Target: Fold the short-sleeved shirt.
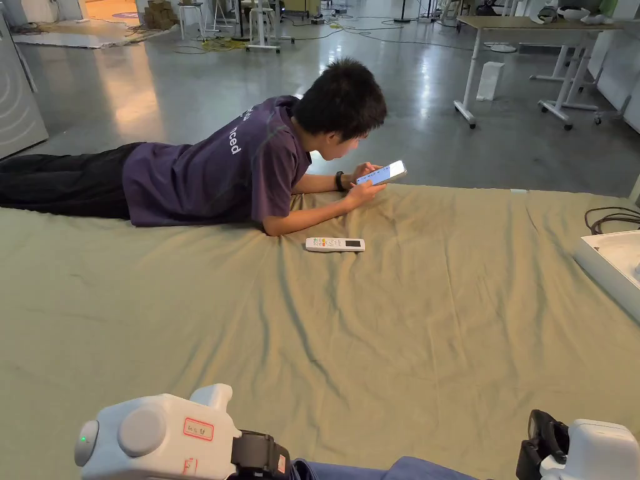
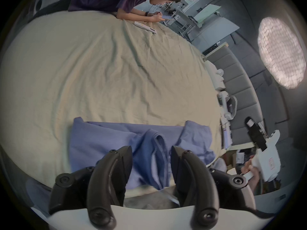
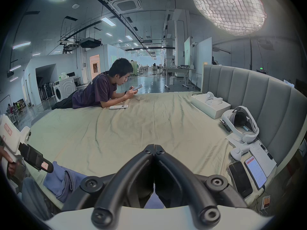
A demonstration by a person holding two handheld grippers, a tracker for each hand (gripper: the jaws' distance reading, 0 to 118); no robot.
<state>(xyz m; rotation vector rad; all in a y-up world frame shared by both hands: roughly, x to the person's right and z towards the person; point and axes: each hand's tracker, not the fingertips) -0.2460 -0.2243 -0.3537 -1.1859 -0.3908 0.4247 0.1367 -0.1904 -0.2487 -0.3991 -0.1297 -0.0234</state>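
My left claw (image 2: 151, 152) hangs released over the crumpled blue cotton shirt (image 2: 116, 142) at the frame's bottom; my right claw (image 3: 154, 148) is clenched empty above the olive bed sheet (image 3: 132, 134).

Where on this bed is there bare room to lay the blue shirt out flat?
The broad middle of the sheet is bare, between the blue shirt at the near edge and the remote. The headboard side is crowded: white box, headset, phones.
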